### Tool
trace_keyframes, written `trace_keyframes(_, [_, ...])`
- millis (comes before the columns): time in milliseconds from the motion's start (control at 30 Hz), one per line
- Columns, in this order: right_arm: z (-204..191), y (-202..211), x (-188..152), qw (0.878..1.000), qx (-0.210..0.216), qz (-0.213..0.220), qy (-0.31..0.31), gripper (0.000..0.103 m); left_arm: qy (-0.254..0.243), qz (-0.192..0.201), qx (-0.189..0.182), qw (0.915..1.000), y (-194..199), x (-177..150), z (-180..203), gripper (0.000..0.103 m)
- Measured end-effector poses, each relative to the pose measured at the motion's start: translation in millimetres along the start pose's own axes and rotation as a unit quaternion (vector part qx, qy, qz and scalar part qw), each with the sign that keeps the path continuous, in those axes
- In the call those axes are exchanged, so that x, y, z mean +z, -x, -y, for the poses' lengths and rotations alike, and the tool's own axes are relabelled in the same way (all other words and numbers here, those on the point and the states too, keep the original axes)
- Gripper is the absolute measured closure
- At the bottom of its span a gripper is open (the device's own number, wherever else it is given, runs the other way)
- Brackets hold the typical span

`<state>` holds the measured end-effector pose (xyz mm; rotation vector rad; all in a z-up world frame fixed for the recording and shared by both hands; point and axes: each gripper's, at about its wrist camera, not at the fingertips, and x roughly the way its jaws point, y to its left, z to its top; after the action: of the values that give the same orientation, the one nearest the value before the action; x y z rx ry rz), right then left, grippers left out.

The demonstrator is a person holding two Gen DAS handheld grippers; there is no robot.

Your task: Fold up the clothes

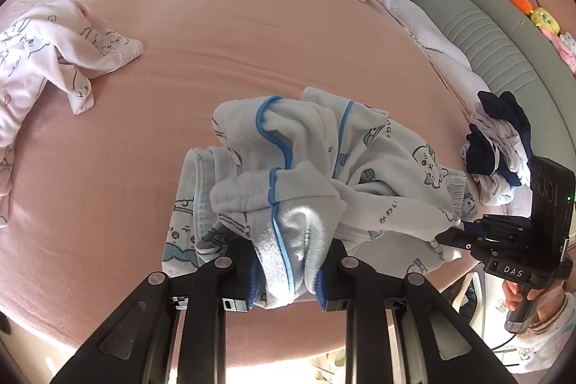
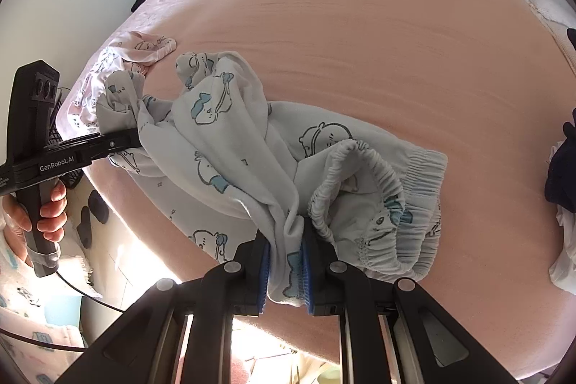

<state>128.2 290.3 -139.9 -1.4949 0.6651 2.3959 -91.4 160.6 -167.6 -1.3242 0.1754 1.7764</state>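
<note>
Left wrist view: the left gripper [image 1: 288,279] is at lower centre, its 2 blue-padded jaws clamped on a bunched fold of the white printed garment [image 1: 378,168] with blue piping. The rest of the garment lies crumpled on the pink bed sheet [image 1: 252,24] at centre. At right, the right gripper [image 1: 451,234] bites the garment's far edge, a hand [image 1: 522,294] on its handle. A pink printed garment [image 1: 43,60] lies at upper left; a dark and pale clothes pile [image 1: 500,146] sits at right.

Right wrist view: the right gripper [image 2: 286,270] at lower centre is closed on a fold of the garment [image 2: 223,139], beside its elastic waistband [image 2: 360,168]. At left, the left gripper [image 2: 135,135] seems to pinch the other end, though its tips are hidden in cloth.
</note>
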Motion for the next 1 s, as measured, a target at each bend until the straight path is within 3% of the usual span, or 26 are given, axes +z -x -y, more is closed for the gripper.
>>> trace_keyframes(167, [3, -8, -3, 1.0, 0.006, 0.003, -0.019, 0.09, -0.023, 0.006, 0.013, 0.9996, -10, -7, 2, 0.079])
trace_keyframes(267, [0, -8, -6, 1.0, -0.003, 0.01, -0.013, 0.09, -0.012, 0.01, 0.008, 0.9998, -10, -7, 2, 0.079])
trace_keyframes(367, [-5, -7, -9, 1.0, -0.006, 0.016, -0.005, 0.083, -0.01, 0.005, 0.013, 0.9998, -8, -6, 4, 0.078])
trace_keyframes(433, [-9, -5, -10, 1.0, 0.012, 0.019, -0.002, 0.058, -0.019, -0.004, 0.029, 0.9994, -7, -4, 11, 0.077])
trace_keyframes(533, [-21, -2, -8, 1.0, 0.02, 0.018, 0.012, 0.034, -0.049, 0.0, 0.06, 0.997, -2, -4, 22, 0.065])
trace_keyframes(700, [-28, 9, -7, 0.999, 0.003, 0.018, 0.028, 0.031, -0.115, 0.02, 0.105, 0.9876, 9, -9, 42, 0.024])
trace_keyframes(767, [-23, 19, -6, 1.0, 0.002, 0.02, 0.017, 0.031, -0.135, 0.023, 0.115, 0.9839, 15, -11, 48, 0.018])
trace_keyframes(900, [-6, 39, -3, 0.999, -0.004, 0.036, -0.014, 0.031, -0.165, 0.032, 0.127, 0.9776, 30, -11, 56, 0.017])
trace_keyframes(1000, [6, 47, 2, 0.998, -0.025, 0.044, -0.03, 0.031, -0.166, 0.048, 0.118, 0.9778, 44, -4, 59, 0.017])
